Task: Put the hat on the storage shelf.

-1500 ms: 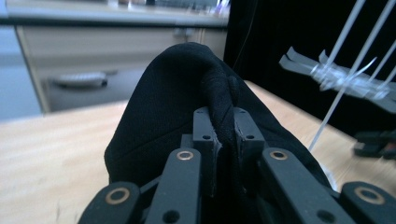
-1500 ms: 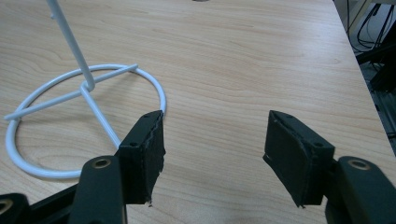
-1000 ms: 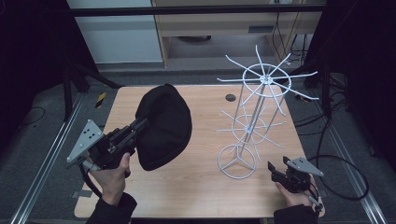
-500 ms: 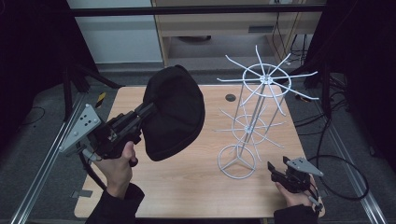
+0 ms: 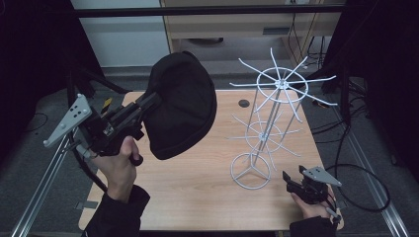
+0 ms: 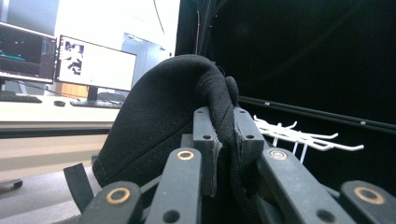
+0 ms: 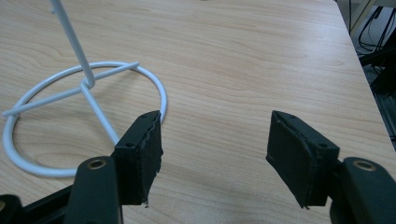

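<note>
- Clamping a black cap [image 5: 182, 106], the left gripper [image 5: 148, 101] is raised above the table [image 5: 197, 182] at about 9 o'clock in the high view; its jaws pinch a fold of the cap's edge.
- Left gripper view: the two jaw pads sit tight on either side of a stitched seam of the cap [image 6: 159, 126]; fabric bulges up and over the jaw tips.
- Left hand [image 5: 118, 165] wraps the handle; grey three-cornered plate sticks out toward 9 o'clock.
- Cap hangs in the air, crown toward 12 o'clock, clear of the tabletop, left of the wire stand and not touching it.
- Right gripper [image 5: 291, 183] lies low at 5 o'clock on the table, held by the right hand [image 5: 309, 205]; jaws spread wide with nothing between them.
- Right gripper view: both pads apart over bare wood [image 7: 224, 70]; the stand's ring base [image 7: 70, 121] lies just beyond the left pad, toward 10 o'clock.
- White wire stand [image 5: 269, 123] stands upright right of table centre, at roughly 3 o'clock from the cap: ring base with three spokes, thin post, two tiers of radiating prongs, the top tier widest.
- Prongs of the stand [image 6: 299, 135] show past the cap at 3 o'clock in the left gripper view.
- Small dark round spot [image 5: 243, 103] on the table at 12 o'clock, between cap and stand.
- Monitors [image 6: 93, 65] lit on a desk far off at 10 o'clock in the left gripper view.
</note>
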Tool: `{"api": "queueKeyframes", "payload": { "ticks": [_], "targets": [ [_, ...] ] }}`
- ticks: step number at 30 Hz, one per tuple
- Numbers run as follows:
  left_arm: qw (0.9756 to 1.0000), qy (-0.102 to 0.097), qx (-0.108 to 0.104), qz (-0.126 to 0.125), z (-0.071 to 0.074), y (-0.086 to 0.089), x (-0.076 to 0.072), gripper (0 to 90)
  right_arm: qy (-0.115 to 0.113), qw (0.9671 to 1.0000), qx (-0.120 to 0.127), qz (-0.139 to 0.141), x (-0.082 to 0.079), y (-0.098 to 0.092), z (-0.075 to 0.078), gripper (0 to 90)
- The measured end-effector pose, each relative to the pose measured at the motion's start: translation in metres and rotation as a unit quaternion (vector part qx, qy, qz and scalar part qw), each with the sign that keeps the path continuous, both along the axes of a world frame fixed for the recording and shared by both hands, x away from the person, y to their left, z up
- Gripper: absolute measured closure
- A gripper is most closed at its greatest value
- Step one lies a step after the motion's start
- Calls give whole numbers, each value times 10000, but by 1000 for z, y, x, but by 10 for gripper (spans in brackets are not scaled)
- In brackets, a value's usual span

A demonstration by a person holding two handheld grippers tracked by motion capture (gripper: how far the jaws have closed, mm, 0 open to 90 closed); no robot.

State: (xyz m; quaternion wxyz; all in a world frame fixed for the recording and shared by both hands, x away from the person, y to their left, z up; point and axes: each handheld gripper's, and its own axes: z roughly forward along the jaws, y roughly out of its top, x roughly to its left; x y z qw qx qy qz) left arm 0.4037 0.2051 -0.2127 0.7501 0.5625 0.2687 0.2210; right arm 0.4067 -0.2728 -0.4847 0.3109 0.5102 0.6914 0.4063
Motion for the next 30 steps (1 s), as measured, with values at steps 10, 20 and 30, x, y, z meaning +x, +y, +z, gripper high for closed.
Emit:
{"api": "queueKeyframes", "payload": {
  "ticks": [10,20,30],
  "targets": [
    [9998,-173,-30,-98,22,-13,-1,819,-31,10000,-22,17,0,0,0,350],
    [9995,-232,50,-206,34,-36,3,819,-3,10000,16,35,0,0,0,349],
    [9995,-63,168,-253,25,-54,18,817,9,10000,20,65,0,1,0,347]
  ]
}}
